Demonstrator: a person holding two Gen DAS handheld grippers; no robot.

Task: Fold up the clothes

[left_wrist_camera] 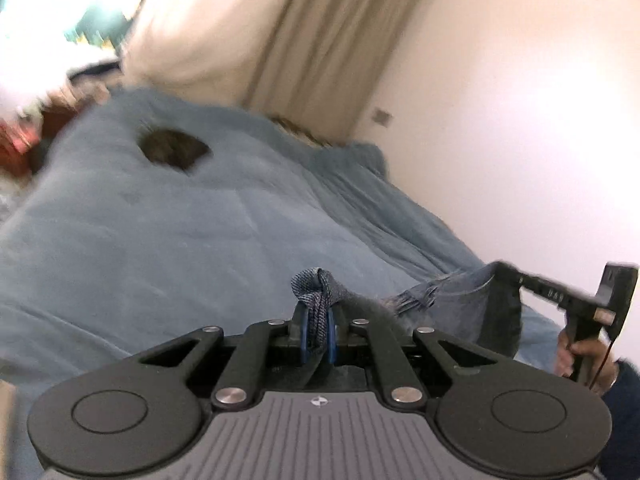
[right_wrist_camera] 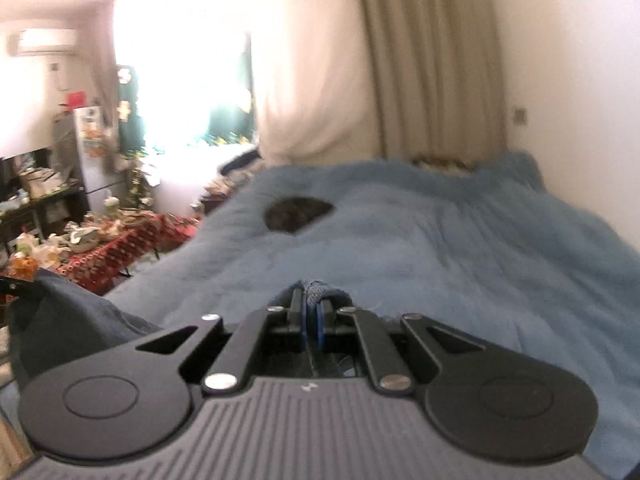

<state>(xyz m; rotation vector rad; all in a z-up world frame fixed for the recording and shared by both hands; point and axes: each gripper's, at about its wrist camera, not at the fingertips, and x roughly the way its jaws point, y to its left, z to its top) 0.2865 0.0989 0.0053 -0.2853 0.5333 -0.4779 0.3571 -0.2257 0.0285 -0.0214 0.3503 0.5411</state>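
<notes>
A blue denim garment (left_wrist_camera: 452,292) hangs stretched between my two grippers above the bed. In the left wrist view my left gripper (left_wrist_camera: 316,312) is shut on a bunched edge of the denim, which sticks up between the blue pads. Off to the right, my right gripper (left_wrist_camera: 502,269) pinches the garment's other end, with a hand (left_wrist_camera: 580,356) on its handle. In the right wrist view my right gripper (right_wrist_camera: 312,300) is shut on a fold of the same cloth, and the garment (right_wrist_camera: 68,312) sags at the lower left. Both views are blurred.
A bed with a blue fleece blanket (left_wrist_camera: 180,240) fills the ground below, with a dark round patch (left_wrist_camera: 172,152) on it. Beige curtains (right_wrist_camera: 432,60) and a white wall lie beyond. A cluttered table with a red cloth (right_wrist_camera: 104,256) stands left of the bed.
</notes>
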